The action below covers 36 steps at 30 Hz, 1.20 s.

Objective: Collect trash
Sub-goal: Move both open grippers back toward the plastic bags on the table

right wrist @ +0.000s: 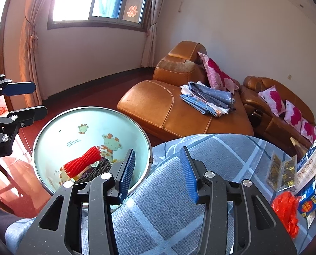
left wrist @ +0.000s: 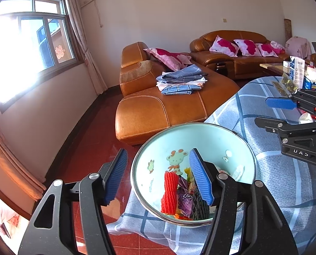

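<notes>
**Light, crackly trash left to pick off the cloth**

On the blue checked cloth [right wrist: 179,180] in front of me, the biggest thing is the pale green bin [right wrist: 51,131] with cartoon giraffes, sitting at the cloth's left edge. It already holds a red foam net [right wrist: 83,161], a dark foam net [left wrist: 198,204] and a purple wrapper [left wrist: 185,199].

My left tongs [left wrist: 158,176] hover spread over the bin's near rim, one blue pad outside it, one above the trash, pinching nothing. My right tongs [right wrist: 160,172] hang spread too, empty, over bare cloth just beside the bin.

What remains lies well to the right: a blue carton [right wrist: 308,204], a white leaflet [right wrist: 310,161], a crumpled red plastic bag [right wrist: 285,208] and two clear gold-speckled packets [right wrist: 282,172].

I judge the carton light but stiff, best taken across its narrow sides. The red bag looks soft and springy; I would pinch a raised crease. The flat packets seem slippery and thin, so I would catch an edge, not the face.
</notes>
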Tool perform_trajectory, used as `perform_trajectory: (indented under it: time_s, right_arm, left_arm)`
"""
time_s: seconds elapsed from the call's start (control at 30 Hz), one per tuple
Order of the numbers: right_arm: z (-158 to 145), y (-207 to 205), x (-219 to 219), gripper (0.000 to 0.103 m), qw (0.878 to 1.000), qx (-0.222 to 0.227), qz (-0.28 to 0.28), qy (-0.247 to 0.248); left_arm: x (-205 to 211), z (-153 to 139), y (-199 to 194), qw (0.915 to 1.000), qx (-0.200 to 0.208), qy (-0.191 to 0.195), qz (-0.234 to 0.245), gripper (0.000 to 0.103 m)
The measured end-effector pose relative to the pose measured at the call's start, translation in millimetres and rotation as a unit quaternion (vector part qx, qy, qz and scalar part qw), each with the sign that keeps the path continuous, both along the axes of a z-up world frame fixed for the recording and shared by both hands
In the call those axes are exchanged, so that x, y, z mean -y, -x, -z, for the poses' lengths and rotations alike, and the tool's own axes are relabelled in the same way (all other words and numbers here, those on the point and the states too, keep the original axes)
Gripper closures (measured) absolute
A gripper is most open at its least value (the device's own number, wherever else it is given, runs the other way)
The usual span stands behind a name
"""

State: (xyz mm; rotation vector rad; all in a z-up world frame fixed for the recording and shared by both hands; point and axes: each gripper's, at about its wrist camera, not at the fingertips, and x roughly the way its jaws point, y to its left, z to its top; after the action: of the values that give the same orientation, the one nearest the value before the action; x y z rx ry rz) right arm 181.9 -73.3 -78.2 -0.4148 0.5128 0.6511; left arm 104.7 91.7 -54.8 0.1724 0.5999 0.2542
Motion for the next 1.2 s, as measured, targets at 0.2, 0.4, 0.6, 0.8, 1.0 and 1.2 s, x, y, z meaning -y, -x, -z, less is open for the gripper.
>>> perform_trajectory:
  time_s: [0.2, 0.4, 0.6, 0.8, 1.0, 1.2]
  right_arm:
    - [-7, -2, 18, 0.057, 0.998, 0.011, 0.058, -0.001]
    - [-19, 8, 69, 0.057, 0.993, 0.014, 0.121, -0.003]
    - [-23, 22, 127, 0.057, 0.983, 0.010, 0.185, -0.009]
    - [-17, 34, 184, 0.054, 0.968, -0.004, 0.251, -0.012]
    - [-8, 39, 223, 0.054, 0.955, -0.023, 0.296, -0.016]
    - [-7, 29, 248, 0.054, 0.943, -0.031, 0.330, -0.016]
  left_arm:
    - [8, -7, -1, 0.9999, 0.007, 0.002, 0.015, 0.039]
    - [42, -6, -8, 0.9982, 0.007, 0.007, 0.059, 0.038]
    - [95, -4, -15, 0.9919, 0.005, 0.002, 0.127, 0.033]
    - [139, 0, -27, 0.9842, -0.003, 0.006, 0.177, 0.032]
    - [179, 5, -38, 0.9753, -0.011, 0.001, 0.221, 0.031]
    - [210, 6, -46, 0.9670, -0.018, 0.004, 0.254, 0.031]
